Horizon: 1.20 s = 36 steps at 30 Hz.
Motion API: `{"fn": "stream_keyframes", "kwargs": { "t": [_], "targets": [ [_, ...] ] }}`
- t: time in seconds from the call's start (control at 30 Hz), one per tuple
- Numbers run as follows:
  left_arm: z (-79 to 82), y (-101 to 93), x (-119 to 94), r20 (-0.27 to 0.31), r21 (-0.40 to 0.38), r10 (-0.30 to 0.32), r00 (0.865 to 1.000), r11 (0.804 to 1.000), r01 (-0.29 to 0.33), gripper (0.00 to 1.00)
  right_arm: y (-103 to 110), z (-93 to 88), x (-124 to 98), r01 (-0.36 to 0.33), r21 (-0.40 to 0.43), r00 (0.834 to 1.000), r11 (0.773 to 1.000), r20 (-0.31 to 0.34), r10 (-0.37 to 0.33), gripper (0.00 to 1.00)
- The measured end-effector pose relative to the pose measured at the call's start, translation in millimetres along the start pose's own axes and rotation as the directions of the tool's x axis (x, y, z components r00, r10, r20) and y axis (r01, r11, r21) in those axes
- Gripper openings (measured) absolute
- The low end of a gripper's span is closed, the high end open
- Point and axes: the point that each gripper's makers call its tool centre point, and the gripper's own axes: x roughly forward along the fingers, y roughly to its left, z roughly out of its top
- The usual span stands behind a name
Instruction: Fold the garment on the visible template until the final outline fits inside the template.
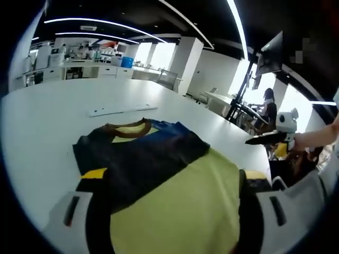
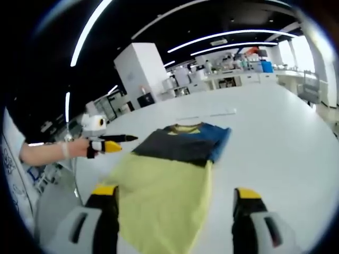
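The shirt (image 2: 175, 174) lies flat on the white bench (image 2: 275, 137), yellow part near, dark part far. The right claw (image 2: 175, 211) hovers spread wide above it. The left claw (image 1: 169, 211) straddles yellow cloth, jaws apart, gripping nothing.

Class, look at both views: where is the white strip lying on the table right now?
The white strip lies flat on the white table just beyond the garment's collar end. In the right gripper view it sits likewise past the collar, apart from the garment.
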Motion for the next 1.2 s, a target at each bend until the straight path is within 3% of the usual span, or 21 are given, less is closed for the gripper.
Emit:
{"fn": "stream_keyframes", "kwargs": {
  "t": [0.3, 0.43, 0.47, 0.73, 1.03, 1.2],
  "targets": [
    [-2.9, 8.5, -34, 0.017, 0.015, 0.049, 0.999, 0.999, -0.049, 0.98, 4, 4.5, -2, -0.005, -0.029, 1.000, 1.000, 0.001, 0.005, 0.89],
    [-4.6, 2.0, -45, 0.024, 0.007, 0.059, 0.998, 0.998, -0.059, 0.97, 6, 7.2, -2, -0.007, -0.042, 1.000, 0.999, 0.002, 0.008, 0.89],
    [-3.6, 9.4, -50, 0.029, 0.003, 0.063, 0.998, 0.998, -0.063, 0.97, 7, 8.3, -2, -0.009, -0.045, 1.000, 0.999, 0.002, 0.009, 0.89],
    [-13.3, 5.1, -62, 0.025, -0.020, 0.080, 0.996, 0.997, -0.079, 0.95, 9, 10.2, -8, -0.005, -0.056, 1.000, 0.998, 0.007, 0.006, 0.89],
    [-30.5, 4.4, -85, -0.013, -0.027, 0.099, 0.995, 0.995, -0.100, 0.91, 7, -4.9, -15, -0.001, -0.045, 1.000, 0.999, -0.031, 0.000, 0.87],
    [-40.8, -1.1, -96, -0.035, -0.032, 0.094, 0.995, 0.995, -0.095, 0.90, 4, -23.6, -20, 0.007, -0.064, 0.996, 0.998, -0.086, -0.013, 0.86]
  ]
}}
